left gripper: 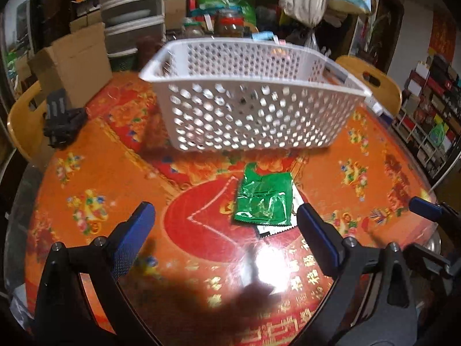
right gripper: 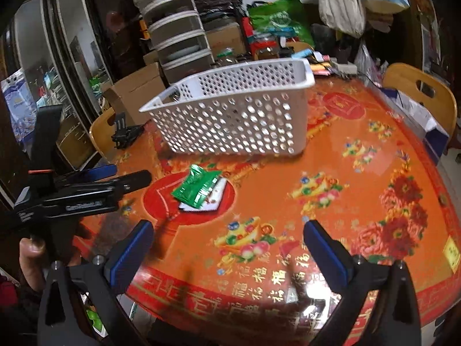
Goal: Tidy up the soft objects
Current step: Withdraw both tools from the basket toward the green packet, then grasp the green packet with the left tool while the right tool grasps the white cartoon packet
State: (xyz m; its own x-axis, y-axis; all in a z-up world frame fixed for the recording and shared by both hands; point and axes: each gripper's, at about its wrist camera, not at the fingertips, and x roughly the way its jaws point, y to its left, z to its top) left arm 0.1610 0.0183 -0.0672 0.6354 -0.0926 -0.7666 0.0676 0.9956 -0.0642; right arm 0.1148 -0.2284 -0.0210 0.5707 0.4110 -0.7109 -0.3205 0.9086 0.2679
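Blue-padded black fingers of the left gripper stand wide apart and hold nothing, low over the glossy red-and-orange patterned tabletop. Green foil sachet lies flat on the tabletop just ahead of them, nearer the right-hand finger, resting on top of a white printed packet whose edge shows beneath it. White perforated plastic basket stands upright on the tabletop beyond the sachet, apart from it; contents cannot be made out. Right gripper likewise has its fingers spread open, empty, above the tabletop's near edge; in its view the sachet sits ahead and left, between the basket and the left gripper's body. Person's hand is visible at the left gripper's handle. Small black folded stand rests at the tabletop's far left edge, by a wooden chair.
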